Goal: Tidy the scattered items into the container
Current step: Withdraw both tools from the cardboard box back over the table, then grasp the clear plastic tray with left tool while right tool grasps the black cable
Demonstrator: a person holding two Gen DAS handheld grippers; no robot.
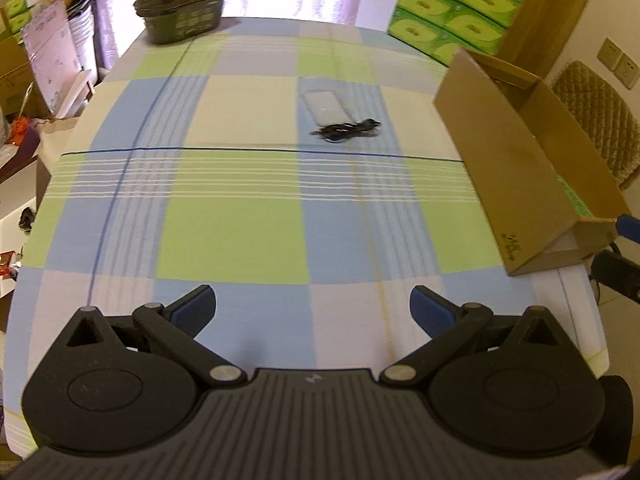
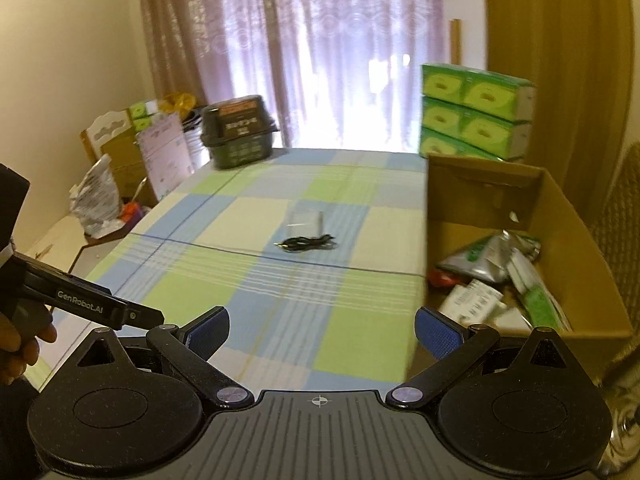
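Two items, black cable [image 1: 346,129] & clear packet [image 1: 326,106], are lying touching mid-tabletop [image 1: 240,216], left of the box [image 1: 516,168], w/ both my grippers [image 1: 313,309] [image 2: 322,330] gaping wide, empty; I'm risking snagging just one loop, cable trailing out.

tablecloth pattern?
Tablecloth: checked in blue, light green and cream, with thin white and dark blue stripes. Clearest in the left wrist view.

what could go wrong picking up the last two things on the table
The black cable is a loose, thin coil, so the open right gripper may pinch only one loop and trail the rest. The clear packet lies flat beside it and may be hard to get fingers under. The cardboard box sits at the table's right edge; a bump might shift it.
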